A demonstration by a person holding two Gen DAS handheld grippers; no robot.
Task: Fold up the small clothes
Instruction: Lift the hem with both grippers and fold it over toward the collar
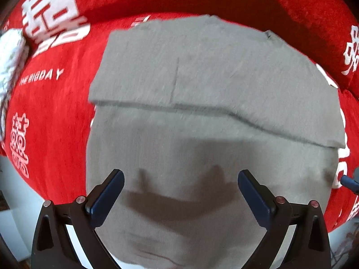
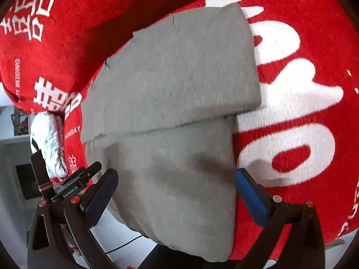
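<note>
Left gripper (image 1: 180,180): jaws spread wide, nothing pinched, hanging right over folded grey knit garment (image 1: 202,89). Fold edge runs across cloth just ahead of fingertips. Garment lies on red plush blanket with white lettering (image 1: 51,116); white fluffy bundle (image 1: 11,51) way off left of jaws.

Right gripper (image 2: 177,177): jaws spread wide too, empty, near end of garment (image 2: 175,71) between and below pads, folded flap further ahead. Other gripper's black body just left of left pad.

The left tool (image 1: 180,179), black-framed with dark blue pads, points straight down, its jaws spread wide with nothing clamped. The right tool (image 2: 176,178) tilts steeply downward, jaws fully apart, gripping nothing.
</note>
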